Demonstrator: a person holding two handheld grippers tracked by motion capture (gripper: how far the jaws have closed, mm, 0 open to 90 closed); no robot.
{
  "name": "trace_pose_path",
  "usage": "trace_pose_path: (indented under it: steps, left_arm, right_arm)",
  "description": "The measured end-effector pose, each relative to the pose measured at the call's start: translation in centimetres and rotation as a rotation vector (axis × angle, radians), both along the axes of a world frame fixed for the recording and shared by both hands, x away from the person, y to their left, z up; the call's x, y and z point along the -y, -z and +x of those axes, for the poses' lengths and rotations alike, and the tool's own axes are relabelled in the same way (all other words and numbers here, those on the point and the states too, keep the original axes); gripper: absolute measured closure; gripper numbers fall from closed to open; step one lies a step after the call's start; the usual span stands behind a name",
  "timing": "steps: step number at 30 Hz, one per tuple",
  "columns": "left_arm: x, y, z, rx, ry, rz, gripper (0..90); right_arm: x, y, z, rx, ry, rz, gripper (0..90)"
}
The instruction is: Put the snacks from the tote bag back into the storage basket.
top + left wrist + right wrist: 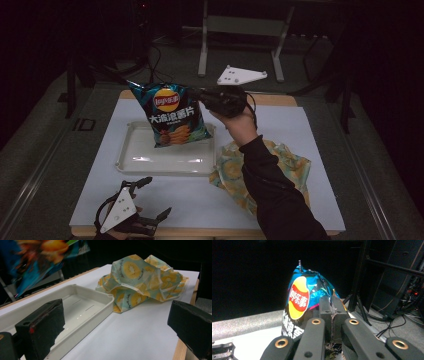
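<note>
This looks like a recording lab, not a home. The room is dark, and only the white-topped table [280, 200] is lit. Behind it stands a metal frame stand [240, 30], with loose cables [392, 325] and equipment racks [402, 277] on the floor.

One chip bag [171, 114], one tray [165, 159], one cloth [235, 170]

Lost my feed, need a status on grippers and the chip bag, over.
Right gripper shut on chip bag, held above white tray. Left gripper open, idle at near edge. Kiwi-print cloth beside tray, not blocking.
</note>
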State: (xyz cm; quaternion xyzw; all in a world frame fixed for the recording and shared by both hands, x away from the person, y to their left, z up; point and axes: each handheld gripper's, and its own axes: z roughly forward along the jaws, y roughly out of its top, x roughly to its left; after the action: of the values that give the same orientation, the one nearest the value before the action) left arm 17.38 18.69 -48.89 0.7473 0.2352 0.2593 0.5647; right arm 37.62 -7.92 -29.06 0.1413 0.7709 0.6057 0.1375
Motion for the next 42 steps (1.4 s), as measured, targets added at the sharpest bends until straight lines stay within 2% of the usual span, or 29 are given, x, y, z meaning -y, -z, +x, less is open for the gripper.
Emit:
trace_pose_path:
  steps: [4,6,10,12,13,15,18,19,22,27,36,37,40,42]
  left_arm:
    - [0.1,0.0,0.0,0.001,0.004,0.003,1.5]
    - [0.1,0.0,0.0,0.002,0.005,0.003,1.5]
    - [0.1,0.0,0.0,0.002,0.010,0.004,1.5]
    - [0.1,0.0,0.0,0.003,0.010,0.006,1.5]
    - [0.1,0.0,0.0,0.003,0.012,0.009,1.5]
    - [0.1,0.0,0.0,0.004,0.011,0.010,1.5]
    - [0.1,0.0,0.0,0.004,0.014,0.006,1.5]
    - [0.1,0.0,0.0,0.004,0.014,0.006,1.5]
    - [0.2,0.0,0.0,0.002,0.016,0.009,1.5]
    - [0.3,0.1,0.0,0.003,0.021,0.011,1.5]
    - [0.4,0.1,0.0,-0.003,0.025,0.015,1.5]
    - [0.4,0.1,0.1,-0.003,0.025,0.015,1.5]
    - [0.4,0.1,0.1,-0.004,0.027,0.016,1.5]
    - [0.4,0.1,0.1,-0.005,0.027,0.016,1.5]
  right_arm:
    - [-1.9,1.7,-0.2,-0.021,-0.015,-0.013,90.0]
    - [-2.2,2.1,-0.2,-0.026,-0.014,-0.012,90.0]
    - [-3.5,4.6,-0.1,-0.072,-0.022,-0.016,90.0]
    - [-3.7,5.0,0.0,-0.079,-0.025,-0.016,90.0]
    - [-4.1,6.1,0.1,-0.099,-0.025,-0.016,90.0]
    - [-4.2,6.5,0.1,-0.104,-0.023,-0.014,90.0]
    - [-4.7,8.3,0.2,-0.137,-0.023,-0.009,90.0]
    - [-4.7,8.3,0.2,-0.137,-0.023,-0.009,90.0]
    - [-4.9,9.7,0.3,-0.155,-0.018,-0.024,90.0]
    - [-4.5,10.9,0.4,-0.181,-0.007,-0.029,90.0]
    - [-3.1,12.1,0.6,-0.213,0.007,-0.035,90.0]
    - [-3.0,12.2,0.6,-0.211,0.012,-0.039,90.0]
    - [-2.7,12.4,0.7,-0.202,0.037,-0.092,90.0]
    - [-2.7,12.4,0.7,-0.202,0.037,-0.092,90.0]
